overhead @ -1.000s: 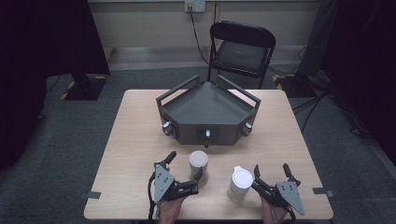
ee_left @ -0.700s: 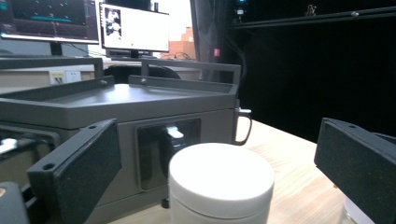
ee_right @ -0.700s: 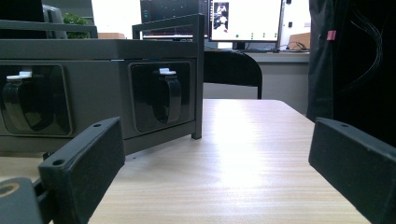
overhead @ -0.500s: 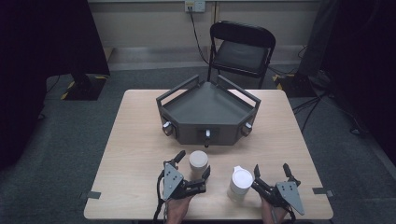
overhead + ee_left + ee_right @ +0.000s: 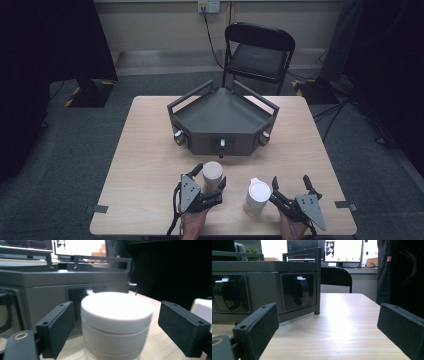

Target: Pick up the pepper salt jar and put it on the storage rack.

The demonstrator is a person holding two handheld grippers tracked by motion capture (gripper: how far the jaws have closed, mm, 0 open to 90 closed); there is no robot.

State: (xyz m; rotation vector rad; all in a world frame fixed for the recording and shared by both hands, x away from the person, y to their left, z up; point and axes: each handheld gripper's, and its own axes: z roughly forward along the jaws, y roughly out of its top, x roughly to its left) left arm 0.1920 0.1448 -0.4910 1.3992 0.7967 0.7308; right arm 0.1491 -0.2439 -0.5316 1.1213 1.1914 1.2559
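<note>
Jar position: a white lidded jar (image 5: 116, 322) is seen between the two black jaws of the left gripper (image 5: 209, 181), near the front edge of the table (image 5: 145, 165), just in front of the grey angular box (image 5: 222, 122).
Jar axis: it stands upright, so its long axis runs vertically, across the line of the jaws.
Left gripper state: the jaws are spread wide, with a gap visible on each side of the jar; nothing is clamped yet.
Nearer hand: the jar is bracketed by the left gripper, so a squeeze is judged to be all that a grasp would need.
Second container: a white lidded cup (image 5: 257, 196) stands just to the left of the right gripper (image 5: 290, 187), outside its jaws.
Right gripper state: the jaws are held apart and empty, pointed at bare tabletop and the box.
Writing: no brand or label can be read on either container; the screens behind are too small to read.
</note>
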